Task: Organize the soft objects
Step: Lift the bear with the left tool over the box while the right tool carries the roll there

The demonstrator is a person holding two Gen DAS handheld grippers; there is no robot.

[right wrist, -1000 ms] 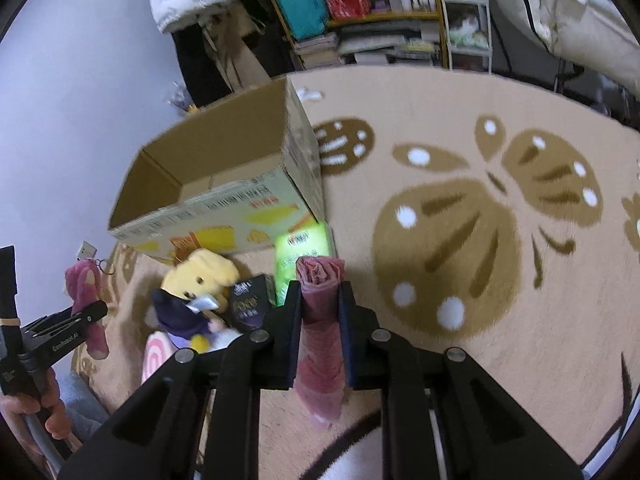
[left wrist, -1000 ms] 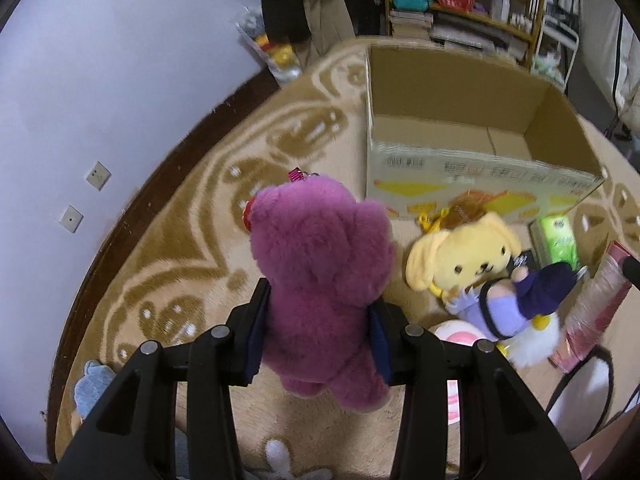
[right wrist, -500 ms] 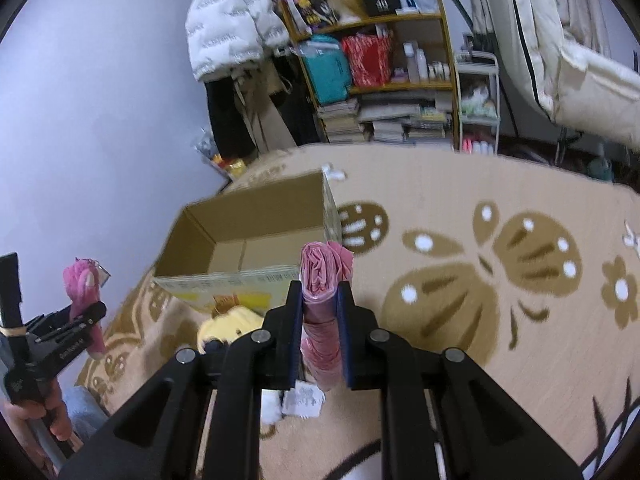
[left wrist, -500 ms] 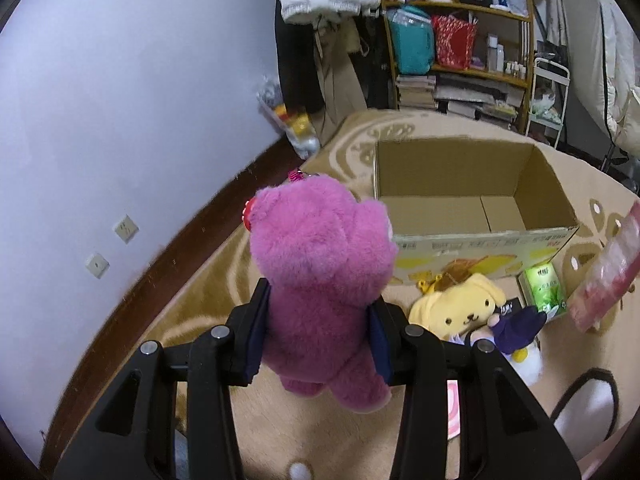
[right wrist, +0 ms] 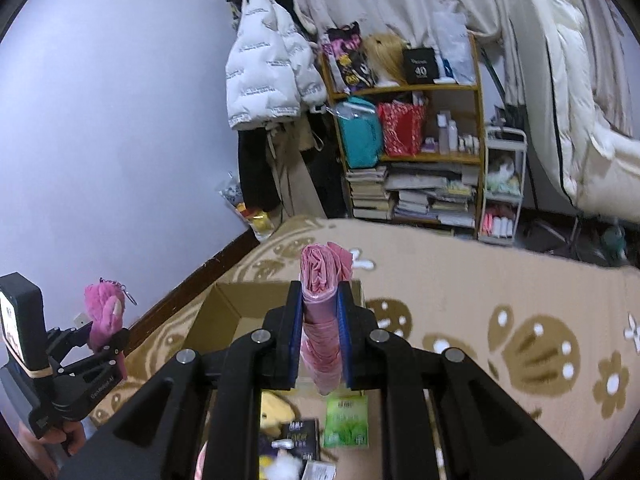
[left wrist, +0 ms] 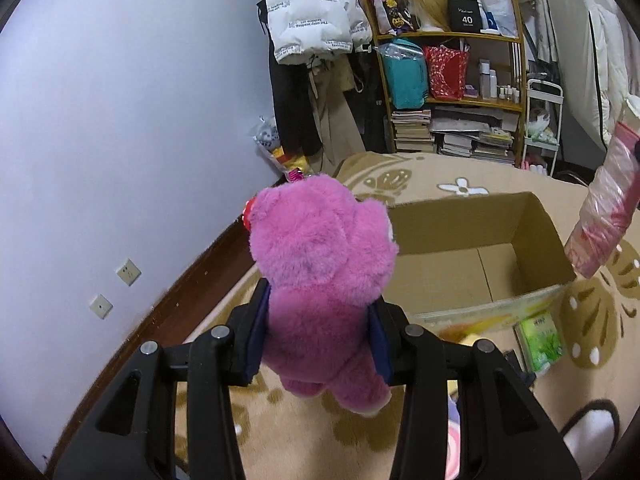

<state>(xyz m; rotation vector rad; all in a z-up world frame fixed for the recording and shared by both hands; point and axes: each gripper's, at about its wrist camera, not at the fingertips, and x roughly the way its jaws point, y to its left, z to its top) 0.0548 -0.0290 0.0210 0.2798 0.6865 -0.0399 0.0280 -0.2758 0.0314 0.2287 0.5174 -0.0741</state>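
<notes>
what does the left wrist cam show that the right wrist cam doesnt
Only the left wrist view shows the bare floor of the cardboard box and two wall outlets.

Only the right wrist view shows the yellow plush, the black packet and the left gripper's handle.

Both show the pink plush bear in the left jaws, the pink bag roll in the right jaws, the green packet and the shelf.

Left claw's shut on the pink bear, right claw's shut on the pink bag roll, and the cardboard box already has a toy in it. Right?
Not quite. The cardboard box is empty in the left wrist view. Otherwise right: left claw shut on the pink bear, right claw shut on the pink bag roll.
</notes>
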